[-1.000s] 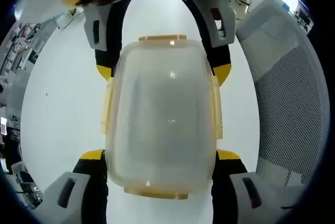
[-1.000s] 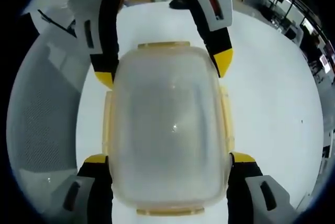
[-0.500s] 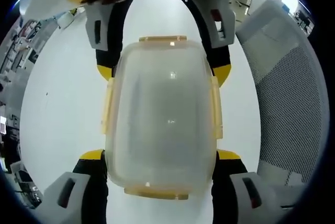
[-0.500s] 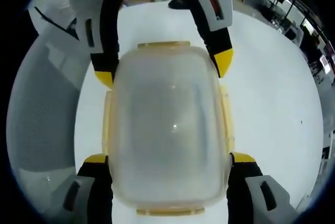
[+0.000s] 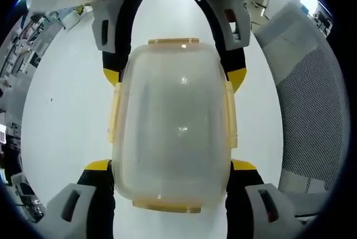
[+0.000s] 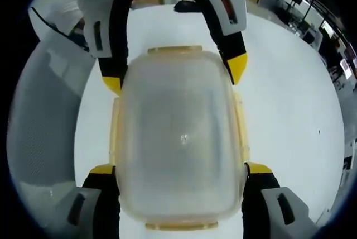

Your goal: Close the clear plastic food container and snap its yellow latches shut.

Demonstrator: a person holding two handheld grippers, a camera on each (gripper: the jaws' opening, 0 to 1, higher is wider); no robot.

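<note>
A: What did you see, biggest first?

B: A white table (image 5: 61, 133), a mesh chair (image 5: 309, 116) at three o'clock in the left gripper view, then the container (image 5: 172, 127) dead centre on the table, lid on. The left gripper (image 5: 170, 167) straddled its near end, jaws against both long sides, gripping it. The right gripper (image 6: 181, 167) clasped the opposite end the same way.

A: And the latches (image 5: 230, 117)?

B: They looked folded down, though I couldn't tell if they had snapped.

A: The risk?

B: I judged that uneven squeezing could bow the walls, or pop the lid.

A: Any difference between views?

B: The right gripper view had the chair at nine o'clock, and desks (image 6: 290, 13) at one.
</note>
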